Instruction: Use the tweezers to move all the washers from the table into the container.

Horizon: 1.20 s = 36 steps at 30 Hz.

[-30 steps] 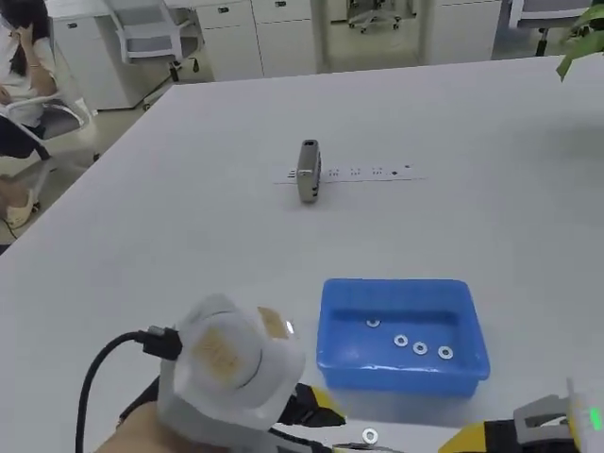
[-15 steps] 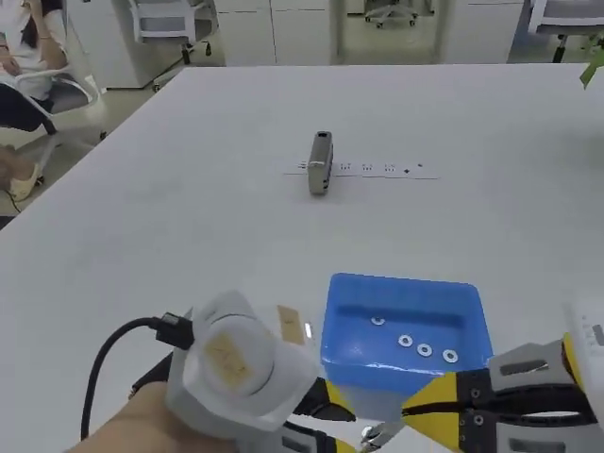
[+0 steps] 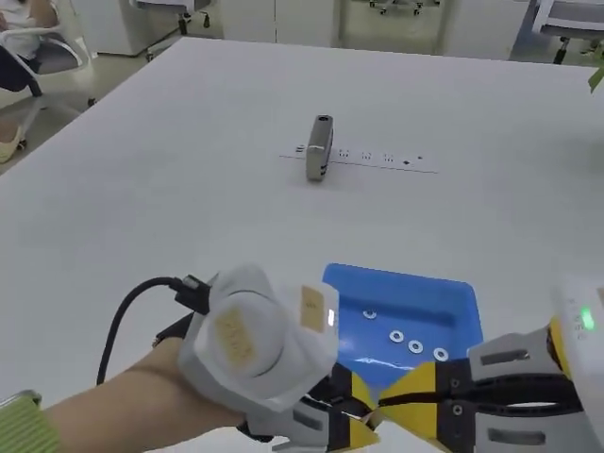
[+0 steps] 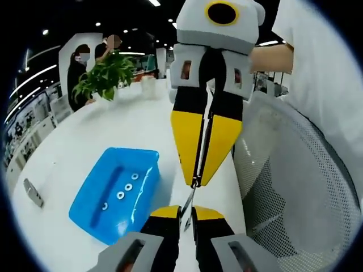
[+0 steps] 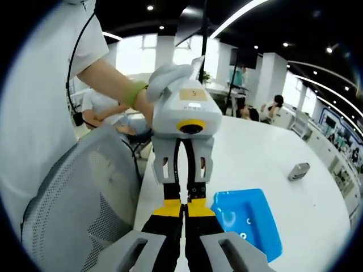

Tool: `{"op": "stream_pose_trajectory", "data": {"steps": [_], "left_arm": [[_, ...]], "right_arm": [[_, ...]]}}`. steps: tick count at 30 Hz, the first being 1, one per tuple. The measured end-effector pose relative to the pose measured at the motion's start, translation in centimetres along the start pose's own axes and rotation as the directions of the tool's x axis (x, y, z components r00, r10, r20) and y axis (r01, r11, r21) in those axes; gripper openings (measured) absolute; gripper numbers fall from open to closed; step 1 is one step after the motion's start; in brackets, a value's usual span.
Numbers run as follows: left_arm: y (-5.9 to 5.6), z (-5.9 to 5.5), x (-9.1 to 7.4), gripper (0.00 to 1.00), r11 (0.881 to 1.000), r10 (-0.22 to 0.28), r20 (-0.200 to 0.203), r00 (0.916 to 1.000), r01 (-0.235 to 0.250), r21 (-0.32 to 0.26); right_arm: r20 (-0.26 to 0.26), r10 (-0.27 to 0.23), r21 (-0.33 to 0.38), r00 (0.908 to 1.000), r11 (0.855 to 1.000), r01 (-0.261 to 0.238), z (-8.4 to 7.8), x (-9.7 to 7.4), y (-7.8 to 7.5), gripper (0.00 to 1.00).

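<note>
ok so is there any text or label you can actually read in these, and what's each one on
No text here can be read.
Tan sticker on the left gripper: whatever is printed on it is too blurred to read.
Marks along the power strip on the table: too small to read.

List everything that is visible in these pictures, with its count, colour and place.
table: one, white, underneath all
container: one, blue, near table edge
washers: four, silver, inside the container
metal block: one, grey, mid-table
plant: one, green, far table end
mesh chair: one, grey, beside the table
tweezers: one, metal, between the grippers' tips
left hand-held gripper: one, white, yellow-black jaws, above table edge
right hand-held gripper: one, same colours, tip to tip with left
</note>
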State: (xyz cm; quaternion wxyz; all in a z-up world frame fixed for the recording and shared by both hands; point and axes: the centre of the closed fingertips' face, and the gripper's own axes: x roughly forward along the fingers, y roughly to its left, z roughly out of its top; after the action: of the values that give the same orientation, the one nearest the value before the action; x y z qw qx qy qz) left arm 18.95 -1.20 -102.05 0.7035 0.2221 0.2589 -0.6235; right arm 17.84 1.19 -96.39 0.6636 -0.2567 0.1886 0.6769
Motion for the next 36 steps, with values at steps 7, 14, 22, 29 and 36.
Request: {"op": "stream_pose_trajectory", "data": {"steps": [7, 14, 22, 29, 36], "left_arm": [[0.8, 0.1, 0.1, 0.04, 1.0, 0.028, 0.018, 0.9994, -0.028, 0.008], [1.2, -0.1, 0.1, 0.04, 0.999, 0.036, 0.048, 0.9982, -0.034, -0.032], [2.0, -0.3, -0.3, 0.02, 0.99, 0.048, 0.069, 0.9964, -0.039, -0.133], [2.1, -0.5, -0.3, 0.01, 0.982, 0.045, 0.066, 0.9968, -0.032, -0.186], [1.8, -1.2, -0.6, 0.01, 0.975, 0.068, 0.071, 0.9951, -0.052, -0.215]], "right_arm": [[-0.008, -0.008, 0.005, 0.9999, 1.0, 0.008, -0.1, 0.1, -0.9, 0.0], [-0.007, -0.01, 0.023, 0.9999, 1.0, 0.01, -0.2, 0.3, -1.5, 0.0], [0.028, -0.004, 0.174, 0.9996, 0.985, -0.001, -0.1, 1.6, -2.6, 0.0], [0.081, -0.154, 0.306, 0.9847, 0.944, 0.123, -1.1, 0.6, -3.9, 0.01], [0.105, -0.328, 0.515, 0.9388, 0.825, 0.231, -4.6, -2.4, -3.4, 0.0]]}}
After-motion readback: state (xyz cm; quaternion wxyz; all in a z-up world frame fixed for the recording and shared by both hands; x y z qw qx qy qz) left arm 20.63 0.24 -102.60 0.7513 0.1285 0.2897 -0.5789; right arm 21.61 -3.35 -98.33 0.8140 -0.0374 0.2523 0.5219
